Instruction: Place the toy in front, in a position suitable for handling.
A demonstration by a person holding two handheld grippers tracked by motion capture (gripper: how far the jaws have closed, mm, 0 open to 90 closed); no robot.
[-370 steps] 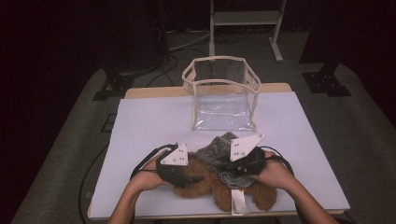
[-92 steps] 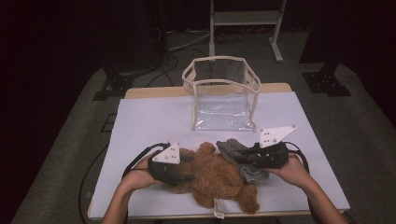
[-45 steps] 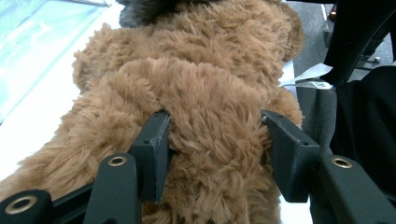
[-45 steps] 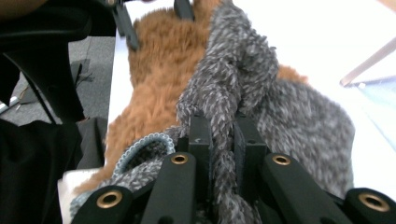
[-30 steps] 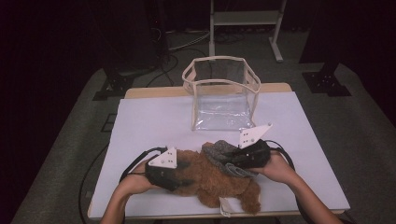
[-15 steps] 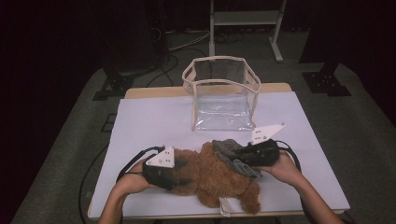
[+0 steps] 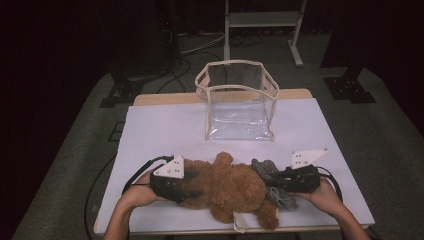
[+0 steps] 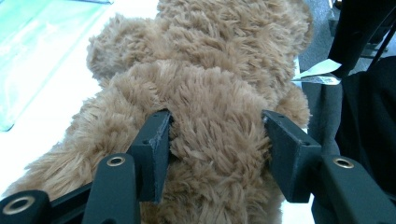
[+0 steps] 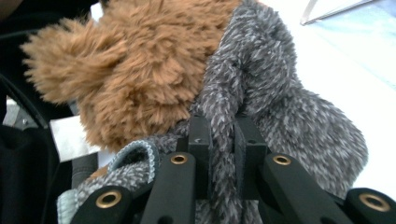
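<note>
Undressing the fuzzy brown teddy bear point(image 7: 232, 187)

My left gripper point(image 8: 217, 156) clamps the bear; my right gripper point(image 9: 223, 140) pinches its grey knitted garment point(image 9: 285, 116), partly off; the far clear bag point(image 7: 240, 107) waits empty.

Teddy bear point(image 7: 230, 187): warm brown, shaggy plush, one tone all over; white label at its lower edge
Knit garment point(image 9: 280, 112): grey flecked with white, pale blue-grey binding at one edge
Both hand-held grippers black, left point(image 8: 215, 140), right point(image 9: 223, 135), brass-coloured rivets, pale grey top plates
Table point(image 7: 165, 135): white cover, light wood rim
Bag point(image 7: 240, 107): clear, cream trim
</note>
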